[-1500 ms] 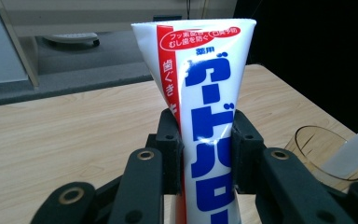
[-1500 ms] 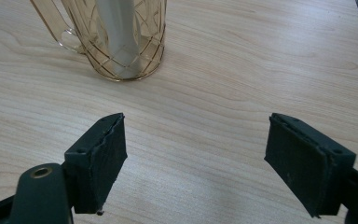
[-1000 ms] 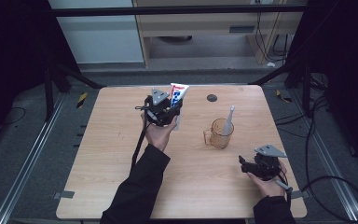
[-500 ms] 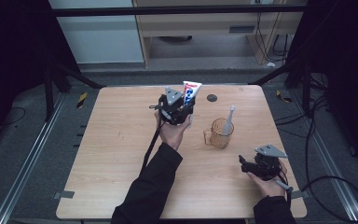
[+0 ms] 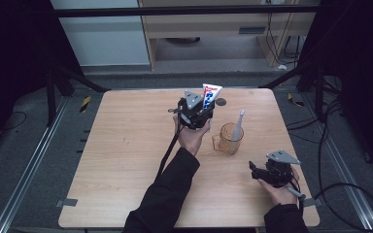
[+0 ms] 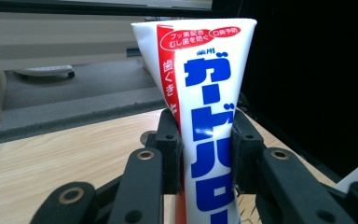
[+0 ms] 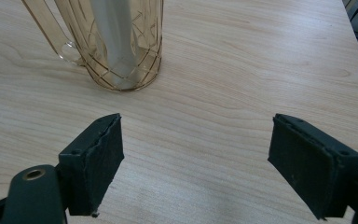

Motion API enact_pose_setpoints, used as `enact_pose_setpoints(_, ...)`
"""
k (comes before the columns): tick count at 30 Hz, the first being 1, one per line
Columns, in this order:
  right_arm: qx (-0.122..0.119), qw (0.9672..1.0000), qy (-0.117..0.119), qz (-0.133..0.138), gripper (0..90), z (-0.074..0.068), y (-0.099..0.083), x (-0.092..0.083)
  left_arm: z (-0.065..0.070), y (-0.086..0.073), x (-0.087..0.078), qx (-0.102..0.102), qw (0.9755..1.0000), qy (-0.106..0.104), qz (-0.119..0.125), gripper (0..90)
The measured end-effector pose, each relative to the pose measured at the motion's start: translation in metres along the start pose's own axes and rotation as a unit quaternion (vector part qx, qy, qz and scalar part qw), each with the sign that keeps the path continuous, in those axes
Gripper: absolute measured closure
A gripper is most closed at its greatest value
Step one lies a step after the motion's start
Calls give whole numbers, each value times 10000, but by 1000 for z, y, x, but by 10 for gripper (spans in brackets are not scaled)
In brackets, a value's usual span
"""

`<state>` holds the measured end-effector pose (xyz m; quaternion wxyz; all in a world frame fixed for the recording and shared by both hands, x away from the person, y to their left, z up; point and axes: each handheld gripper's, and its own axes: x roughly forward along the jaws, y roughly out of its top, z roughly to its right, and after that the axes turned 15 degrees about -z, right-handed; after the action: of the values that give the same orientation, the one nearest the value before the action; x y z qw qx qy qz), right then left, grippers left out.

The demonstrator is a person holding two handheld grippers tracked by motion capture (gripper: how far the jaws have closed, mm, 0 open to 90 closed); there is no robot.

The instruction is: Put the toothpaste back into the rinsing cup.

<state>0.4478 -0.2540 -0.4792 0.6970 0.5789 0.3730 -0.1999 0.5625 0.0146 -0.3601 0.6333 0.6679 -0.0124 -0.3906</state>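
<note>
1. Since the earlier frames, our left hand-held gripper (image 5: 200, 112) has carried the toothpaste tube (image 5: 210, 95) across the desk (image 5: 126, 145) toward the amber cup (image 5: 230, 138); a moment ago it stood farther to the left, and now it hangs near the cup, on its far left side.
2. We see that our right hand-held gripper (image 5: 258, 171) has kept its place near the desk's right front corner.
3. Our left hand-held gripper is clenched on the toothpaste tube (image 6: 205, 126): in the left gripper view both pads press its flanks, and the tube stands upright, flat crimped end on top. It is lifted clear of the desk.
4. Our right hand-held gripper (image 7: 196, 163) is released, jaws wide apart with bare desk between them, pointed toward the cup (image 7: 116, 42).
5. Inside the cup stands a white toothbrush (image 5: 238, 125), leaning against the rim, handle sticking out above it.
6. We judge the pick-up done and the carry mostly done: the tube is in hand and close to the cup.
7. What seems left is to bring the tube over the cup's mouth, lower it in beside the toothbrush, and let go. We cannot tell from these pictures whether the right hand-held gripper is meant to steady the cup.
8. A small dark round thing (image 5: 220, 102) lies on the desk behind the tube, untouched.
</note>
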Motion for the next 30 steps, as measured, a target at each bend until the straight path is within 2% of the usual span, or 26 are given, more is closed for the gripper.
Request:
enact_pose_setpoints(12,18,10000,54,-23,174,-1,1,1,14,11,9,63,9998,-103,140,694)
enact_pose_setpoints(23,3,10000,53,-20,176,-1,2,1,29,13,22,239,9995,-141,169,694)
enact_pose_setpoints(30,2,10000,53,-31,178,-1,2,2,34,10,33,235,9994,-200,147,694)
